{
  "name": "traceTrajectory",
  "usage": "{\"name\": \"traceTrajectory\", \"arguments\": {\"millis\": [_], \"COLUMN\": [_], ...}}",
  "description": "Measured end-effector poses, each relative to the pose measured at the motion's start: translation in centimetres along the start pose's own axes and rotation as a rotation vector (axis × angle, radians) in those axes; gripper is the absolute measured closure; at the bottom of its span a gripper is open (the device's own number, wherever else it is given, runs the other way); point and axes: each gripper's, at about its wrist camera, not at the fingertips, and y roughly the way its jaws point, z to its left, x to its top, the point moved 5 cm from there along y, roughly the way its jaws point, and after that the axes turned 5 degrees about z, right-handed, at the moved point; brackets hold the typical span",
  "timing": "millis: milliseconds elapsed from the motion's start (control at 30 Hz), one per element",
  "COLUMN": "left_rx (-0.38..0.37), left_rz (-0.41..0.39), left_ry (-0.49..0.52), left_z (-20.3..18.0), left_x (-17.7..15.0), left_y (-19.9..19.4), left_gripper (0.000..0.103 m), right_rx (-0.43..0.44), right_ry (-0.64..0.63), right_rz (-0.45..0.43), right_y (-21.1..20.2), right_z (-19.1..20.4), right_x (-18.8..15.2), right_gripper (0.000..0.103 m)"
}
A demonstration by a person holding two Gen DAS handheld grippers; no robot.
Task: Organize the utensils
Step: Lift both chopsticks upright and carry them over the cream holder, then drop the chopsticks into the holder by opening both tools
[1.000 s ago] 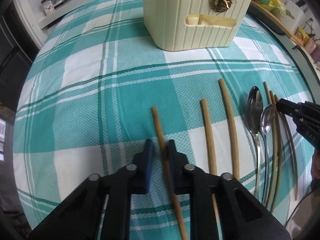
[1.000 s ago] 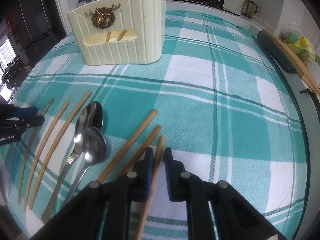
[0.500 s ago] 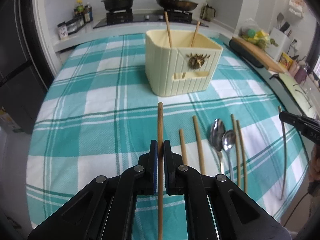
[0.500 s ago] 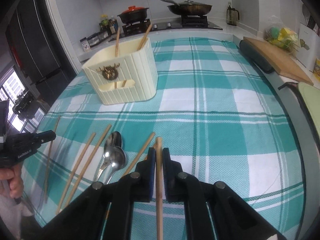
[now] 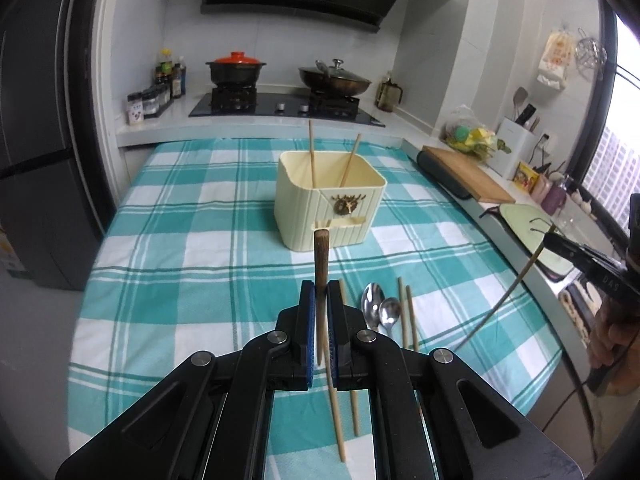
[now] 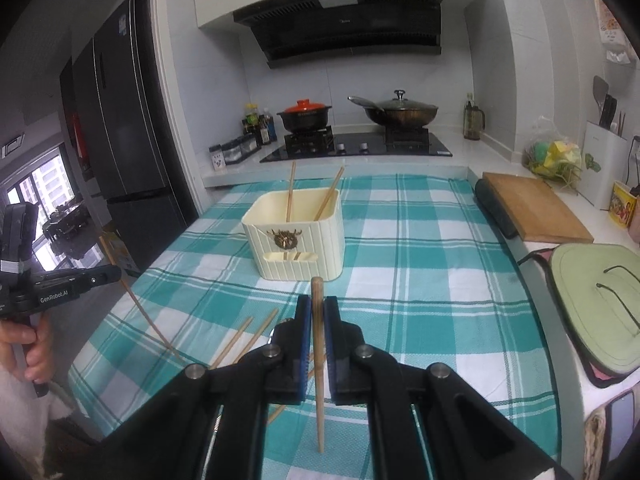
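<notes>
Above the teal checked tablecloth (image 5: 180,240), your left gripper (image 5: 320,304) was pinched on a wooden chopstick (image 5: 321,264), its thick end raised towards the camera and its thin end hanging down between the blue pads. Your right gripper (image 6: 316,320) was likewise clamped on a second chopstick (image 6: 318,344), held clear of the cloth. Farther along the table stood the cream utensil holder (image 5: 330,208), with two chopsticks (image 5: 311,152) leaning upright inside it. On the cloth near your left gripper lay two spoons (image 5: 380,312) side by side, with loose chopsticks (image 5: 408,316) just beside them on the right and two more to their left, partly hidden behind the gripper.
</notes>
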Motion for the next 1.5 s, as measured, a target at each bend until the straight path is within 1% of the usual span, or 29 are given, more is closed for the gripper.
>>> {"name": "traceTrajectory", "arguments": {"millis": [167,300,533,667,833,900,1000,1100,1167,1300,1400,1500], "left_rx": [-0.015,-0.020,-0.050,-0.042,-0.015,-0.012,-0.006,0.009,0.006,0.018,0.024,0.029], "left_rz": [-0.029,-0.056,-0.106,-0.139,-0.246,-0.273,-0.288,-0.256,-0.212,-0.111,-0.031,0.043], "left_ry": [-0.011,-0.003,-0.007,-0.007,-0.011,-0.012,-0.016,-0.008,-0.011,-0.024,-0.025,-0.025], "left_z": [-0.3,-0.6,-0.5,-0.2,-0.1,-0.2,-0.5,-0.8,-0.9,-0.7,-0.5,-0.4], "left_x": [0.4,1.3,4.3,7.4,13.0,15.3,18.0,20.0,20.7,20.9,20.5,19.9], "left_y": [-0.9,-1.9,-3.7,-4.4,-5.5,-5.2,-3.5,-0.2,2.4,8.0,12.1,15.5], "left_gripper": [0.099,0.099,0.099,0.099,0.099,0.099,0.099,0.099,0.099,0.099,0.099,0.099], "right_rx": [-0.010,-0.004,-0.012,-0.020,-0.025,-0.023,0.000,0.008,0.018,0.053,0.052,0.054], "right_ry": [-0.004,-0.009,-0.048,-0.071,-0.106,-0.121,-0.126,-0.142,-0.137,-0.084,-0.064,-0.045], "right_rz": [-0.066,-0.099,-0.146,-0.183,-0.259,-0.292,-0.327,-0.348,-0.327,-0.220,-0.140,-0.021], "right_y": [-1.2,-1.8,-2.1,-2.1,-2.0,-1.7,-0.8,1.1,3.3,9.2,13.9,18.6], "right_z": [0.6,1.2,1.9,2.2,2.7,3.0,3.3,3.7,3.7,3.0,2.3,1.7], "right_x": [0.9,1.9,4.9,8.0,13.1,15.4,18.3,20.4,21.3,21.6,21.0,20.3], "right_gripper": [0.096,0.096,0.096,0.097,0.097,0.097,0.097,0.097,0.097,0.097,0.097,0.097]}}
